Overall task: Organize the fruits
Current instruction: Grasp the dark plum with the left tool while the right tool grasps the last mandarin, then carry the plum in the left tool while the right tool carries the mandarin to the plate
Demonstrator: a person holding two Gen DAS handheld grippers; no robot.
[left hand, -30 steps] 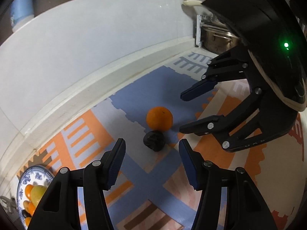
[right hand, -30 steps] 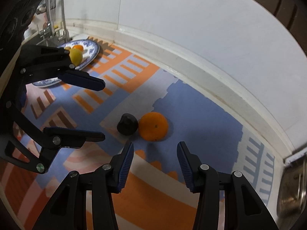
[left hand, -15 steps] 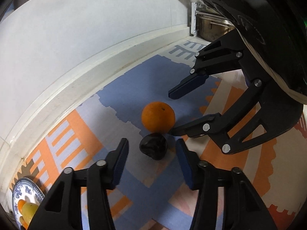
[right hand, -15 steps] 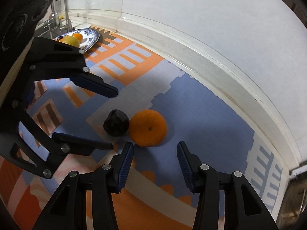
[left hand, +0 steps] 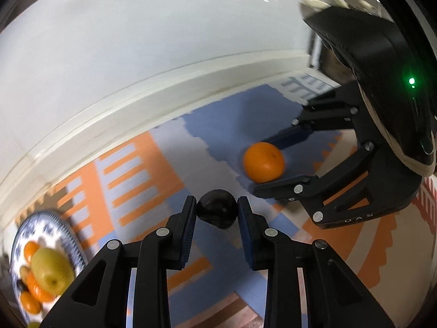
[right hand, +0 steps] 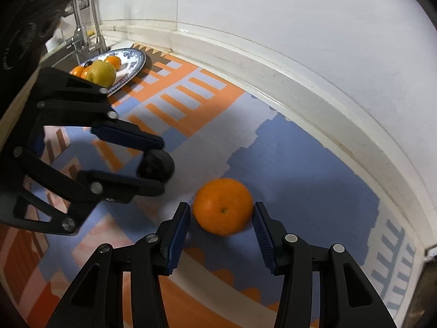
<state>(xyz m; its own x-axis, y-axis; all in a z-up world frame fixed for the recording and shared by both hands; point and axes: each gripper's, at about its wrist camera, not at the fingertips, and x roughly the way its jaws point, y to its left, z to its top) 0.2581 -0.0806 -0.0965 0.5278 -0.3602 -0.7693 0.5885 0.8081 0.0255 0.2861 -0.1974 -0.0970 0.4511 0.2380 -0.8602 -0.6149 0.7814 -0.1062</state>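
A small dark fruit (left hand: 217, 211) lies on the patterned mat. My left gripper (left hand: 216, 205) is closing on it, both blue pads pressed against its sides; the right wrist view shows the same grip (right hand: 161, 166) on the dark fruit (right hand: 155, 165). An orange (right hand: 222, 210) rests on the blue patch just to its right. My right gripper (right hand: 221, 210) stands open, one finger on each side of the orange with a thin gap at the left pad. In the left wrist view the orange (left hand: 263, 161) sits between the right gripper's (left hand: 262, 164) fingers.
A blue-and-white plate (right hand: 139, 57) at the far left holds several oranges and a yellow-green fruit; the left wrist view shows the plate (left hand: 68, 232) too. A faucet (right hand: 92, 24) stands behind it. A white raised ledge and wall run along the back of the mat (right hand: 300, 150).
The left jaws have narrowed and moved forward onto the dark fruit. The right gripper has come down and forward until the orange sits between its fingers, its opening unchanged.
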